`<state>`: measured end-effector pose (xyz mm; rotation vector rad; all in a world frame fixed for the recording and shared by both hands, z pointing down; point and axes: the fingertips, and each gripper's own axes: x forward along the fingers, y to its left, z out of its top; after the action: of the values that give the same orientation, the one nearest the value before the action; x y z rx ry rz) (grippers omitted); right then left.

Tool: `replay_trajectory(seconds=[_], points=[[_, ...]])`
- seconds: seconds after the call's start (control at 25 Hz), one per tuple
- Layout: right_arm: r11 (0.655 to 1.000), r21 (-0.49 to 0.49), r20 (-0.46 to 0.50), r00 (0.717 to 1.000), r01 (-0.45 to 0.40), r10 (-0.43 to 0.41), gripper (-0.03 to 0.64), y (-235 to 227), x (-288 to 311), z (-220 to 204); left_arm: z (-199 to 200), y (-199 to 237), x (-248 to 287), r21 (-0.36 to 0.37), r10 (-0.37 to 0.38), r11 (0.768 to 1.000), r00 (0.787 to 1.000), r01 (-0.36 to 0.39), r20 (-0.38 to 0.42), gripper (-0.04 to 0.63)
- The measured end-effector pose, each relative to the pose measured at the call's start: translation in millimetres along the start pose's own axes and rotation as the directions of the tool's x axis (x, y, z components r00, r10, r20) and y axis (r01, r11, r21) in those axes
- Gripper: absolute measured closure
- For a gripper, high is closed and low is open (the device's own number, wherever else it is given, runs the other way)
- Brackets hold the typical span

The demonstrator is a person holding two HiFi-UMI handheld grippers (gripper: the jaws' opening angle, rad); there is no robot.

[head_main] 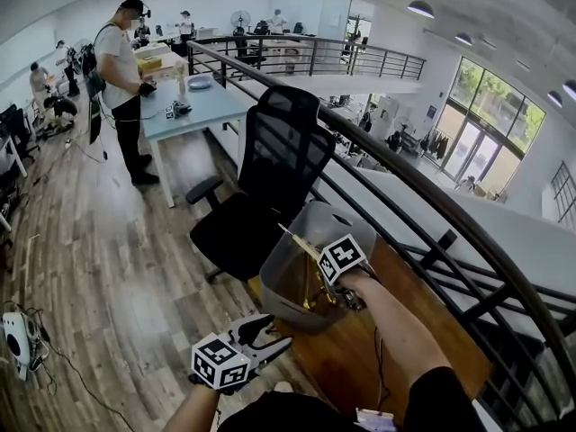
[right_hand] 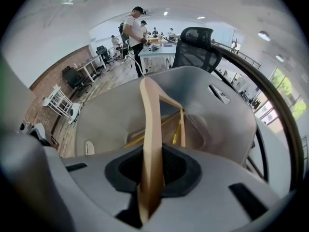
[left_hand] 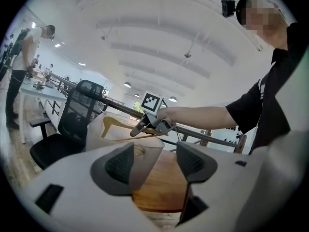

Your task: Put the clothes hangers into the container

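- Grey container (head_main: 281,282) on wooden worktop (head_main: 328,358): wooden hanger (right_hand: 153,120) partly inside.
- Right hand-held gripper (right_hand: 150,170) clamped on hanger.
- Left hand-held gripper (left_hand: 154,164) wide open, empty.

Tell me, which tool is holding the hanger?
The right tool: it pinches the wooden hanger, which dips into the grey bin. The left tool is open, gripping nothing.

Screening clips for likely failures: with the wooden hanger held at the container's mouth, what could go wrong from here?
1. The right gripper clamps the wooden hanger by one thin arm; it could swivel and catch the container rim.
2. The container seems to stand near the table edge, and the open left gripper isn't bracing it; a push might tip it.
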<state>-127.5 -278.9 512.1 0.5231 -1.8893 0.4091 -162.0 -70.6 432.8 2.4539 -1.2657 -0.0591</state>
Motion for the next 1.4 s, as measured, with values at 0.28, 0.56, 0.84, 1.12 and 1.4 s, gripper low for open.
replay_trajectory(seconds=[0.28,0.56,0.84,1.12,1.4], points=[[1.0,-0.027,0.089,0.996,-0.016,0.019,0.449,15.6,-10.4,2.4,-7.9,2.3,3.8,-0.001,0.006,1.0,1.0,-0.006,-0.028,0.311],[1.0,-0.001,0.309,0.951,0.009,-0.008,0.41,24.2,-60.3,0.2,-3.0,1.4,6.5,0.019,0.011,1.0,0.999,-0.011,-0.031,0.311],[0.996,0.08,0.532,0.844,0.032,-0.07,0.447,27.8,-119.9,-24.2,7.3,-3.2,11.2,0.051,0.035,0.998,0.999,-0.034,-0.019,0.313],[0.985,0.164,0.657,0.739,0.052,-0.148,0.488,42.4,-158.0,-73.5,9.2,-12.9,2.4,0.08,0.014,0.997,1.0,-0.015,0.005,0.327],[0.958,0.263,0.718,0.641,0.114,-0.273,0.58,63.5,-181.8,-133.1,19.0,-32.1,-14.3,0.142,0.017,0.989,0.998,-0.025,0.058,0.397]])
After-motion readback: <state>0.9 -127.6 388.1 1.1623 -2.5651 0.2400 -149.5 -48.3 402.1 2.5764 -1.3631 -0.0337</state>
